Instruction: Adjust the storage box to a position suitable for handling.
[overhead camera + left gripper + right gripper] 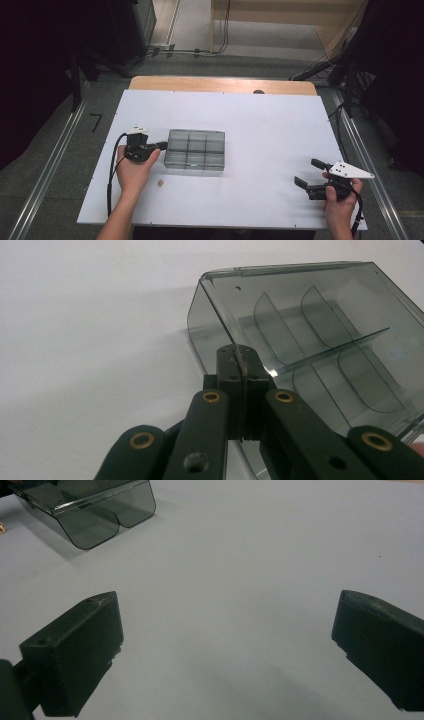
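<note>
Left gripper clamped tight on the left edge of the smoky compartment box, lid apparently pinched. Box sits mid-bench, long axis along the near edge. Right gripper wide open, holding nothing, well apart near the right corner; left hand has it.

The high view looks forward and down from above the person's side, taking in the whole white table and the floor beyond its far edge. The left gripper view sits low and very close to the smoky plastic box near the table's left edge. The right gripper view looks low across bare table from near the right front corner; all three share the box.
</note>
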Tool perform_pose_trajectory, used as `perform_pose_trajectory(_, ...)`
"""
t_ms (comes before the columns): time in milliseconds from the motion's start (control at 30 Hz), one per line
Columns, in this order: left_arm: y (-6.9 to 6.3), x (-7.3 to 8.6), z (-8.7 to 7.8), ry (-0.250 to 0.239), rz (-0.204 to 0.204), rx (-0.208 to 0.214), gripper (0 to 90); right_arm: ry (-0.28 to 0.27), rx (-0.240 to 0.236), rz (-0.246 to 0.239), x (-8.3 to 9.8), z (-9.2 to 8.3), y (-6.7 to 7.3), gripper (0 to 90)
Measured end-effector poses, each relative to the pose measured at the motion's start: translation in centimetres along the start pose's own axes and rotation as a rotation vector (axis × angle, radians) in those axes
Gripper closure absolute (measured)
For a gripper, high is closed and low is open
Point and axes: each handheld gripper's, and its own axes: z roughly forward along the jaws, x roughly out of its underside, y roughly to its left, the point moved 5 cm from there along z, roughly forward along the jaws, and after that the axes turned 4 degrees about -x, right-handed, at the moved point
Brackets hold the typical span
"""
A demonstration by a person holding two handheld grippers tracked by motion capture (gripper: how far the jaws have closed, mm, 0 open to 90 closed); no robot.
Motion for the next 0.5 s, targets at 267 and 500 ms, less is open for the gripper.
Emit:
perform_pose_trajectory(267, -0.9, 0.0, 0.3, 0.006, 0.011, 0.013, 90.0, 0.006, -0.003, -0.004, 0.0, 0.0, 0.1, 0.0)
perform_pose_trajectory(500, -1.7, 0.0, 0.7, 0.01, 0.014, 0.024, 90.0, 0.008, -0.004, -0.001, 0.0, 0.1, 0.1, 0.0)
